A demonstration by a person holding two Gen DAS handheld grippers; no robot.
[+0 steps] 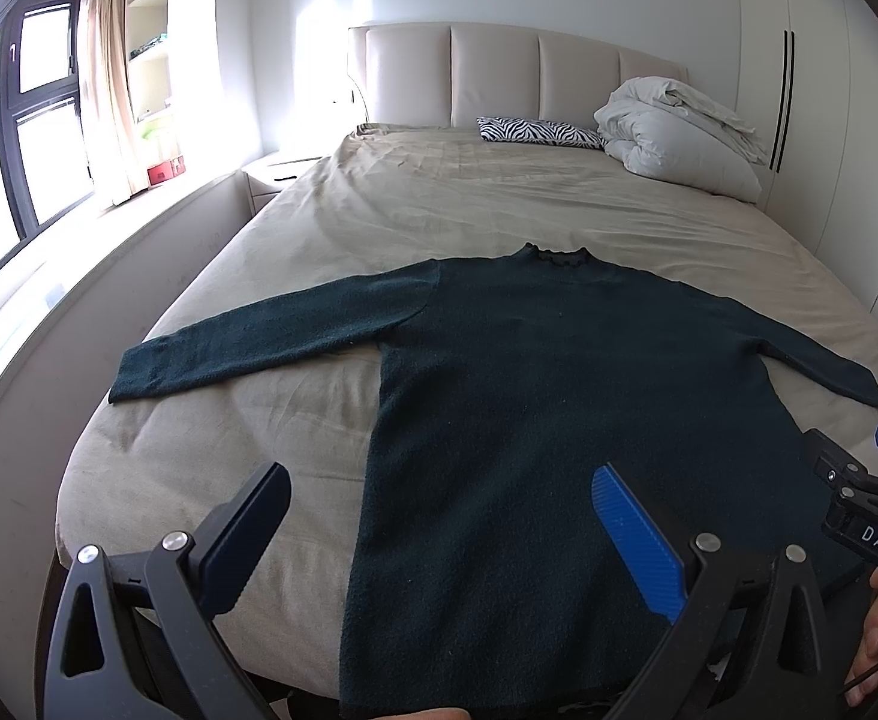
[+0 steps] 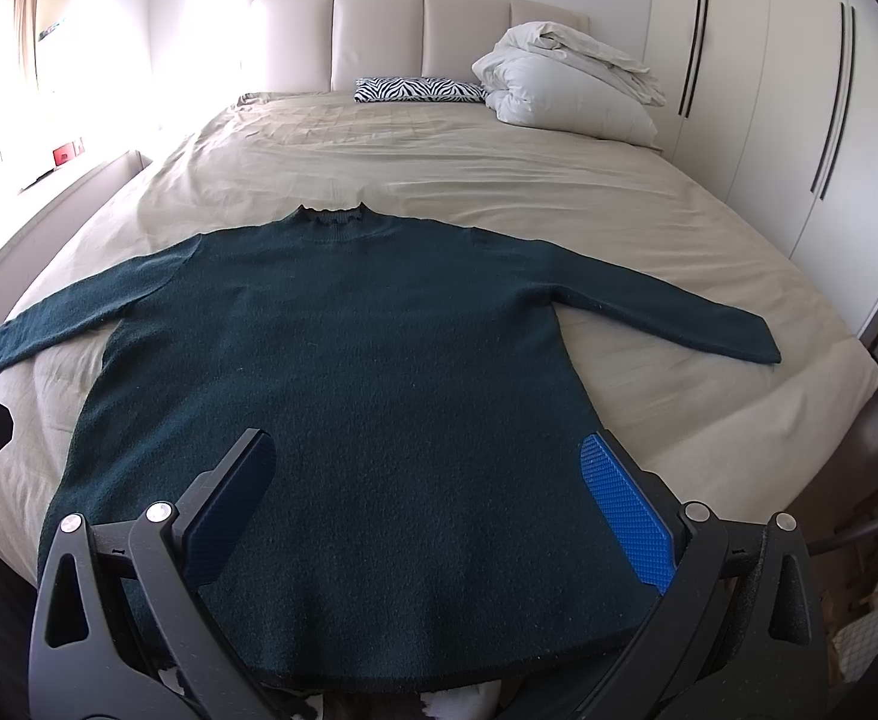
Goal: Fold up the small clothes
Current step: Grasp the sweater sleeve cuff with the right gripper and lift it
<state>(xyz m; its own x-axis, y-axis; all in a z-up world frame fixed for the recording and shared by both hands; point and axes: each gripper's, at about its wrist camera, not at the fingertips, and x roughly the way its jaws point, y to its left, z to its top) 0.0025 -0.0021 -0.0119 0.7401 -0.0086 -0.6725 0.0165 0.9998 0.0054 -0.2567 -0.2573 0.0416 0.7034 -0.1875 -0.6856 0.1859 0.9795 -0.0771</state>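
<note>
Jaws spread wide on both: left gripper [image 1: 439,528] over the sweater's [image 1: 535,396] left hem edge, right gripper [image 2: 433,498] over its right half. Sweater lies flat, sleeves out, on the bed [image 2: 415,156]; nothing pinched.

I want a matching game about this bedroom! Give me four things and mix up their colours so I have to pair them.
Things:
1. sweater
2. pillow
3. duvet
4. bed sheet

Colours:
A. white
B. beige
C. dark green
D. black and white zebra stripes

Right pairs: 1-C, 2-D, 3-A, 4-B.
</note>
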